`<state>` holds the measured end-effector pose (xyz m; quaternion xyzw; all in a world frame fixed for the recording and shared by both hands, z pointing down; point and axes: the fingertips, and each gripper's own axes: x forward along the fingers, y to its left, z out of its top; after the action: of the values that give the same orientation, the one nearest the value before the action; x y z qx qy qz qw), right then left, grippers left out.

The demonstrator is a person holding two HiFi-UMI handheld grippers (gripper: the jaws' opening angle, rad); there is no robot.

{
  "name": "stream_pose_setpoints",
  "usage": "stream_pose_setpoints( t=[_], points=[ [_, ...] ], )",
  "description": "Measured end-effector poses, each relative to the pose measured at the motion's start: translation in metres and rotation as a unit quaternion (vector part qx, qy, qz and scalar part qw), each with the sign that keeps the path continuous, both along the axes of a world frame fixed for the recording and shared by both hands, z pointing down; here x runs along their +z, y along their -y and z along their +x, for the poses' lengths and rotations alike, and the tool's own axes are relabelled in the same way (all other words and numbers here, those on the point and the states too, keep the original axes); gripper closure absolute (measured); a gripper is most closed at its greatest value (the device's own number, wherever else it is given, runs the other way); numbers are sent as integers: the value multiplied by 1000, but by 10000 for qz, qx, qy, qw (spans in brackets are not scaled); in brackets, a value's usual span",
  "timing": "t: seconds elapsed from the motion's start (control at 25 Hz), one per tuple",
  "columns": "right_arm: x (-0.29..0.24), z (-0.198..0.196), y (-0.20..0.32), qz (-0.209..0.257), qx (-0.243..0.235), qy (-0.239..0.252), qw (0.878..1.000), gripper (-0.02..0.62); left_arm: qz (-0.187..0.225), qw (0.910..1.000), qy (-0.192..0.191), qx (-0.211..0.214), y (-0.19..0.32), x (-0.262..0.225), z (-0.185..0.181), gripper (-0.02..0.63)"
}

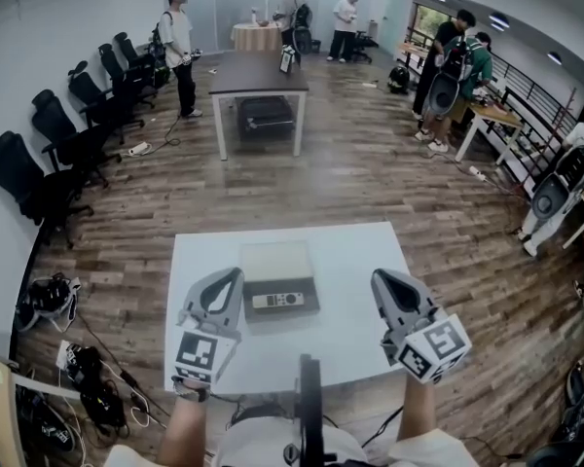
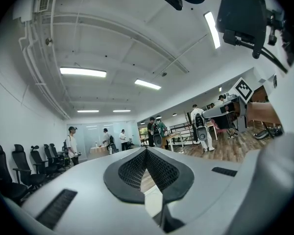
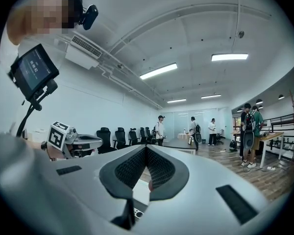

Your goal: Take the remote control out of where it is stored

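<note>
White table (image 1: 355, 261), open box (image 1: 308, 311), a closed gripper on either side.
The grey remote control (image 1: 277, 301) lies flat in the box's dark base, with the pale lid (image 1: 277, 259) folded back on the far side. The left gripper (image 1: 236, 276) is just beside the box's left edge, and the right gripper (image 1: 380, 278) is further off to its right. Each has its jaws pressed together tip to tip, with nothing between them.

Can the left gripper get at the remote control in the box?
Probably yes: the box is open, the remote control lies uncovered, and the left gripper sits beside it. Its jaws are shut, so they'd need opening first.
</note>
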<state>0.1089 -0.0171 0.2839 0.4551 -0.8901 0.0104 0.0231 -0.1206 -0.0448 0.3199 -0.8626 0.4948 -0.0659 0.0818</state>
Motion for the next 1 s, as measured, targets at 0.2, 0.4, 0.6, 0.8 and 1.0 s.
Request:
stream_pose_setpoints(
  t=[0.2, 0.4, 0.6, 0.8, 1.0],
  points=[
    [9, -5, 34, -129, 71, 3, 9999, 597, -143, 9998, 12, 99, 34, 11, -1, 617],
    [25, -14, 62, -261, 137, -25, 9996, 597, -358, 9991, 120, 166, 61, 31, -9, 617],
    [50, -24, 78, -431, 96, -30, 9990, 597, -671, 9967, 298, 338, 75, 61, -9, 617],
    [75, -27, 92, -582, 86, -69, 9982, 597, -1005, 9927, 385, 536, 87, 89, -1, 616],
    [95, -29, 104, -751, -8, -141, 9971, 597, -1428, 9852, 320, 894, 97, 119, 16, 617]
  ],
)
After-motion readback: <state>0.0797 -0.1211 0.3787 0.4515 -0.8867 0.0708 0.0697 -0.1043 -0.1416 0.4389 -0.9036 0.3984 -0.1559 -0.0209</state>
